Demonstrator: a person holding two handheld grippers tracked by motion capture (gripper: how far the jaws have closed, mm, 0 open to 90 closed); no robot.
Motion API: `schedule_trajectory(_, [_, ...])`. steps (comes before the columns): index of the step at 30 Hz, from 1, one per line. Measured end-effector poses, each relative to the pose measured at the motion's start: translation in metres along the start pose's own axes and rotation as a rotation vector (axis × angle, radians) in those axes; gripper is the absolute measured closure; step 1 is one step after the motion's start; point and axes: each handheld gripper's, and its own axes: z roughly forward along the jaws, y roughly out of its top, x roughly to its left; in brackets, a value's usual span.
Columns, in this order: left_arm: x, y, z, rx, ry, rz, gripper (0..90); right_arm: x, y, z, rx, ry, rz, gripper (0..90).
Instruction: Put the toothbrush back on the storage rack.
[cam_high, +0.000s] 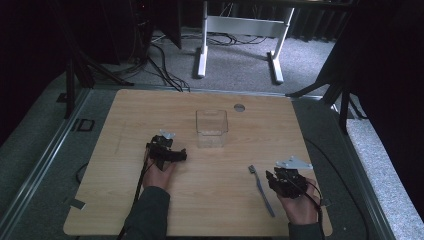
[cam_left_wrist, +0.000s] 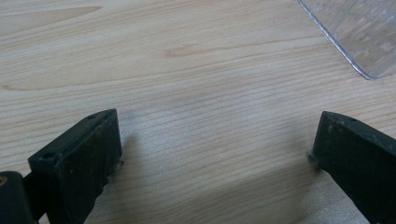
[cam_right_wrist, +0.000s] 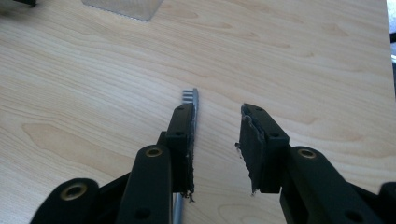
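While the high view looks down on the wooden counter (cam_high: 200, 200), a grey toothbrush (cam_high: 262, 190) lies flat near its front right part, bristle end pointing away from the person and handle running back toward the front edge. The right tongs (cam_high: 271, 176) sit just beside it, to its right, near the upper half of the brush, held in a hand (cam_high: 299, 206) that comes in from the bottom. The left tongs (cam_high: 175, 156) rest low over the counter, well apart from the toothbrush and just left of a clear plastic box (cam_high: 212, 128) that stands upright near the middle.

Seen along the left tongs (cam_left_wrist: 215, 140), the two black jaws stand wide, released, with bare wood between them. A corner of the clear plastic box (cam_left_wrist: 359, 32) shows at the upper right, beyond the jaws and apart from them.

Seen along the right tongs (cam_right_wrist: 217, 135), the jaws are partly spread and clasp nothing; bare wood fills the gap. The toothbrush (cam_right_wrist: 194, 99) lies along the outer side of the left-hand jaw, not between the two: its bristled head pokes out past that jaw's tip, and a bit of the handle shows below it. Whether the jaw touches the brush I cannot tell.
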Motion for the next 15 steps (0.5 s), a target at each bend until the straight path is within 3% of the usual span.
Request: schedule_trajectory(15, [0.0, 0.0, 0.0, 0.0, 0.0, 0.0, 1.5, 0.006, 0.013, 0.008, 0.069, 0.014, -0.038, 70.2])
